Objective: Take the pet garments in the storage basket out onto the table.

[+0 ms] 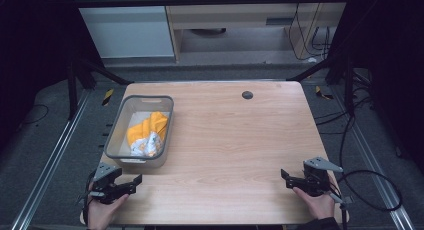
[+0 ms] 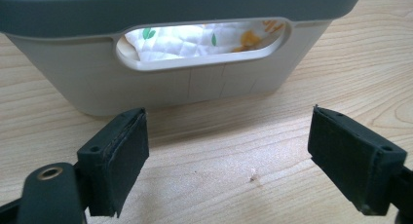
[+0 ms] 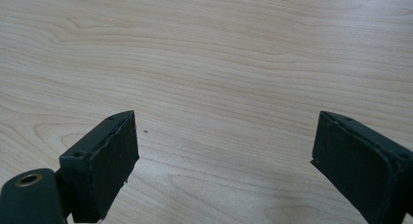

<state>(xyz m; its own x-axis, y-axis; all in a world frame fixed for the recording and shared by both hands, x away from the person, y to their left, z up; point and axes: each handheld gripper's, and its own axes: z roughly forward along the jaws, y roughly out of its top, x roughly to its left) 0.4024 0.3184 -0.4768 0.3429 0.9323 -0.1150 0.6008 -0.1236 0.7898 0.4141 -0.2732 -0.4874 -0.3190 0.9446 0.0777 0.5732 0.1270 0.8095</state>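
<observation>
Cloth (image 1: 147, 134), orange and white, lies crumpled inside the grey bin (image 1: 115, 134) at the left middle of the high view, on the wooden surface (image 1: 240, 140). The left hand-held gripper (image 1: 131, 182) sits at the lower left of that frame, just short of the bin's near wall, jaws spread wide and holding nothing. In its own view the bin (image 2: 204, 83) stands straight ahead, with the cloth (image 2: 195, 41) showing through the handle slot (a good line for reaching in or taking the bin's end, I judge). The right hand-held gripper (image 1: 286, 179) rests at the lower right, well apart from the bin, also wide and empty over bare wood, probably waiting its turn.
</observation>
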